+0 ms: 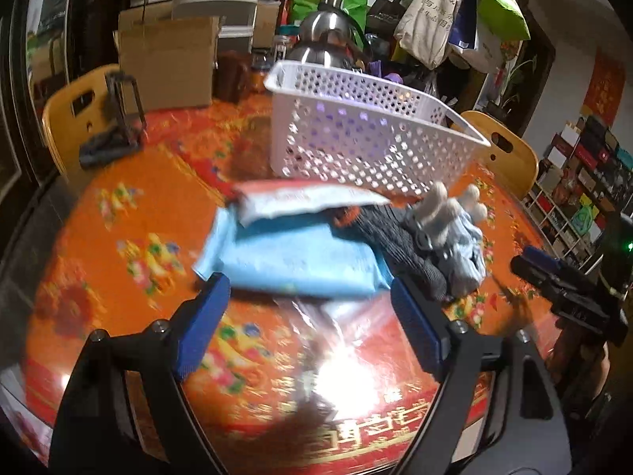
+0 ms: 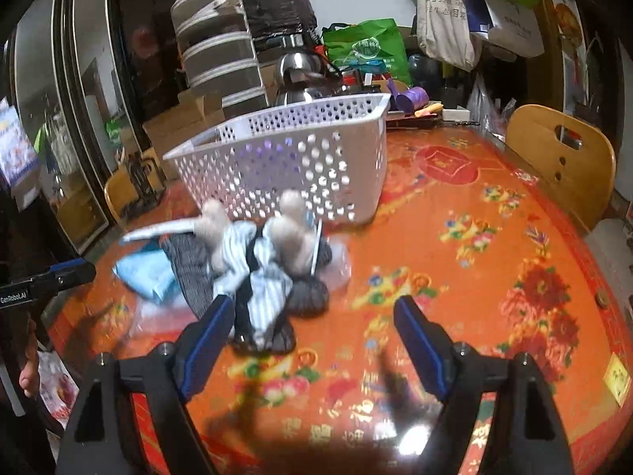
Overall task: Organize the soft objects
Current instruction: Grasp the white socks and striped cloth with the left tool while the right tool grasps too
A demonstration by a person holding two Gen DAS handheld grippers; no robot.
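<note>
A pile of soft things lies on the orange table in front of a white perforated basket [image 1: 372,126] [image 2: 292,158]. A light blue soft pack [image 1: 300,253] [image 2: 146,273] lies with a white and red pack [image 1: 308,202] on top of it. Beside them are dark grey socks [image 1: 403,245] [image 2: 190,265] and blue-striped socks with pale toes [image 1: 455,213] [image 2: 261,285]. My left gripper [image 1: 310,301] is open and empty, just short of the blue pack. My right gripper [image 2: 310,320] is open and empty, its left finger beside the striped socks.
The round table [image 2: 494,257] has a glossy orange floral cover. Wooden chairs [image 1: 75,118] [image 2: 561,158] stand at its edges. A metal kettle [image 1: 324,39], cardboard boxes [image 1: 166,63], a black stand [image 1: 122,118] and hanging bags [image 1: 435,12] crowd the far side.
</note>
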